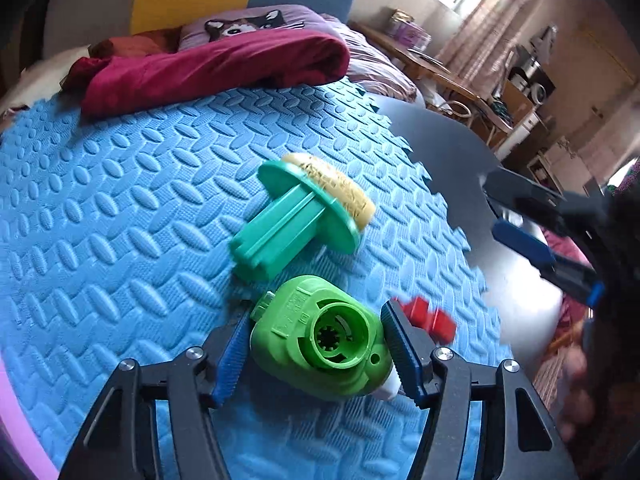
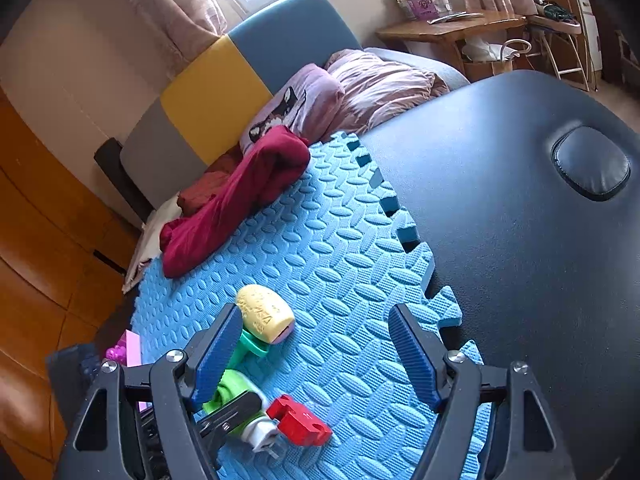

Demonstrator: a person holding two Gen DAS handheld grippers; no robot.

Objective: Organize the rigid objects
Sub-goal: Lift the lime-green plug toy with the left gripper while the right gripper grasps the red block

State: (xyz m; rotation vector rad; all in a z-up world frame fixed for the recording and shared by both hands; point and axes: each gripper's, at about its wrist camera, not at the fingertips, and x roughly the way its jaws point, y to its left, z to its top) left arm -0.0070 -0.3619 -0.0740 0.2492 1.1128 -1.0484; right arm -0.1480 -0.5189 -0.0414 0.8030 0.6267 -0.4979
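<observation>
My left gripper (image 1: pixel 316 350) sits half-closed around the green housing (image 1: pixel 320 344) at lower centre, pads flanking it, contact uncertain. My right gripper (image 2: pixel 316 350) stands wide and empty.

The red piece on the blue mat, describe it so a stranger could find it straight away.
Start at the blue foam mat on the dark table. Near its toothed edge lies a bright green housing; the small red block sits beside it. It is the only red toy part there.
</observation>
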